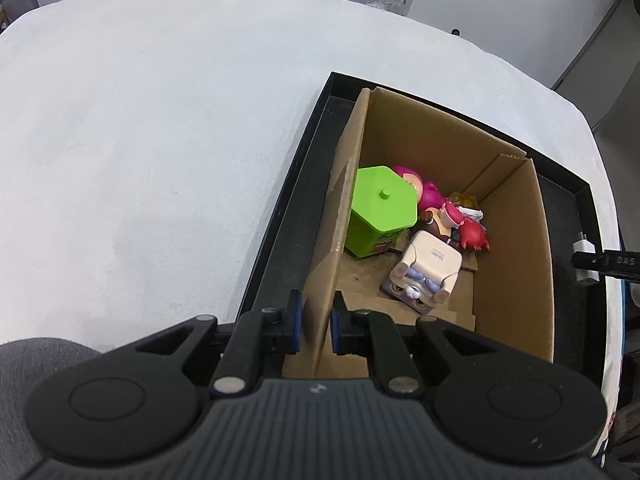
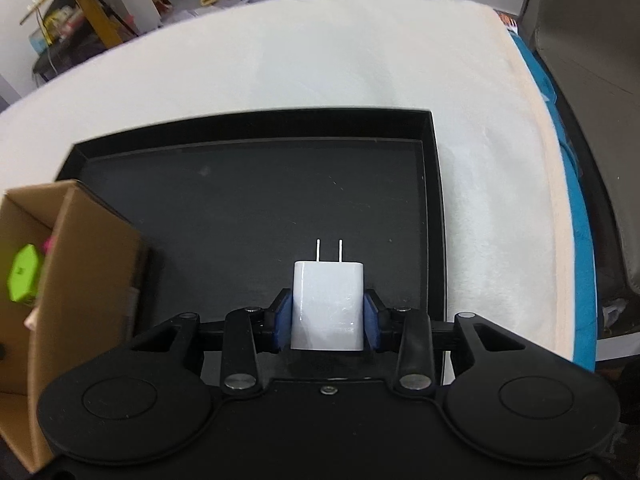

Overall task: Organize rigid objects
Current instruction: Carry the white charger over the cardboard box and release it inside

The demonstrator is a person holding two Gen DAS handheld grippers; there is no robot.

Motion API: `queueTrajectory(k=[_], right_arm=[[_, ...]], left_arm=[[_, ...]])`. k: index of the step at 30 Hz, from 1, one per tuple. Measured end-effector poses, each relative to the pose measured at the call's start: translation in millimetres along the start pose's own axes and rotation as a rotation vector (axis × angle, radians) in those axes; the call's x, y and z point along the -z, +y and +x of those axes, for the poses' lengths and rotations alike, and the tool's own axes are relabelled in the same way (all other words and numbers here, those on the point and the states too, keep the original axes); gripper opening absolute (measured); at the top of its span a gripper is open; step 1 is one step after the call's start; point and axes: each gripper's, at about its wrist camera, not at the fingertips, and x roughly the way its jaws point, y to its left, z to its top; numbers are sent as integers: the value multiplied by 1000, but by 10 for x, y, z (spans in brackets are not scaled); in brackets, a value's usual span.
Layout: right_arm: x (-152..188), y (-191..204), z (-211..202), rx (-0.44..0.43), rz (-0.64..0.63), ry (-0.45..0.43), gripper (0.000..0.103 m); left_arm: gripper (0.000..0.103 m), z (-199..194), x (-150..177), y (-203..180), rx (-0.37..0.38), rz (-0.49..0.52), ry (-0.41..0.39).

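The white charger plug (image 2: 328, 306) looks like a light, hard little block with glossy, rather slippery sides, so I judge the flat left and right faces the best place to take it, and that is just where the right gripper (image 2: 329, 320) has it, its blue pads clenched on the body low in the middle of the right wrist view. It is a plain rounded white cube with two thin metal prongs pointing up the frame, hanging over the dark floor of the black tray (image 2: 434, 208); the prongs seem the one part that might bend, so best left alone. To the left stands the cardboard box (image 1: 516, 248), inside the tray. In the left wrist view the left gripper (image 1: 316, 320) has its jaws clamped on the box's thin left wall at lower centre, a stiff but bendable sheet. Inside the box lie a green hexagonal lidded pot (image 1: 380, 208), a pink figure (image 1: 420, 190), a small red crab (image 1: 474, 236) and a cream block-shaped toy (image 1: 426, 272). The tray sits on a white-covered desk (image 1: 160, 120).
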Motion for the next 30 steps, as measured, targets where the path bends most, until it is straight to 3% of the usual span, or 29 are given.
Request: queueTrajectory(k=[18, 30], right_arm=[[34, -136, -557, -116, 43, -110, 36], [72, 111, -1026, -226, 13, -184, 36]], left_arm=[[11, -10, 21, -100, -42, 30, -12], [11, -20, 59, -119, -39, 46, -14]])
